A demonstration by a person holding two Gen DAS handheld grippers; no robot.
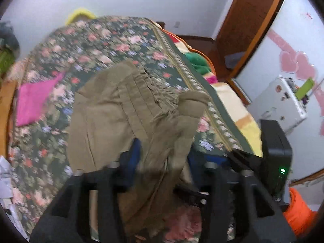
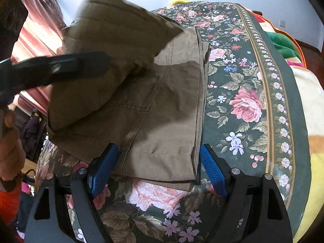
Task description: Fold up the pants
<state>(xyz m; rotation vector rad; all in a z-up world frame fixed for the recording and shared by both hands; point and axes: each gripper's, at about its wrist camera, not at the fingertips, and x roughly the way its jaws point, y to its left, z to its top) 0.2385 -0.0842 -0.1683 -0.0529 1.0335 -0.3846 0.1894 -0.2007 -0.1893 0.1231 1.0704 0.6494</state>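
Olive-brown pants [image 1: 113, 111] lie on a floral bedspread [image 1: 60, 46], waistband gathers pointing away. My left gripper [image 1: 164, 151] stands over them with its blue fingers [image 1: 132, 156] apart; a fold of the cloth hangs loosely between them, and the pads are not pressing it. In the right wrist view the pants [image 2: 166, 105] lie partly folded, with an upper flap raised and blurred beside the left gripper's black finger [image 2: 81, 64]. My right gripper [image 2: 159, 149] is open, its blue pads [image 2: 212, 170] on either side of the pants' near end, which rests flat on the bedspread [image 2: 243, 77].
A pink cloth [image 1: 34, 99] lies at the bed's left. A yellow and green blanket [image 1: 228, 101] runs along the right edge. A wooden door [image 1: 249, 20] and a white box [image 1: 281, 105] stand beyond. A hand [image 2: 10, 151] and pink curtains [image 2: 40, 30] are at the left.
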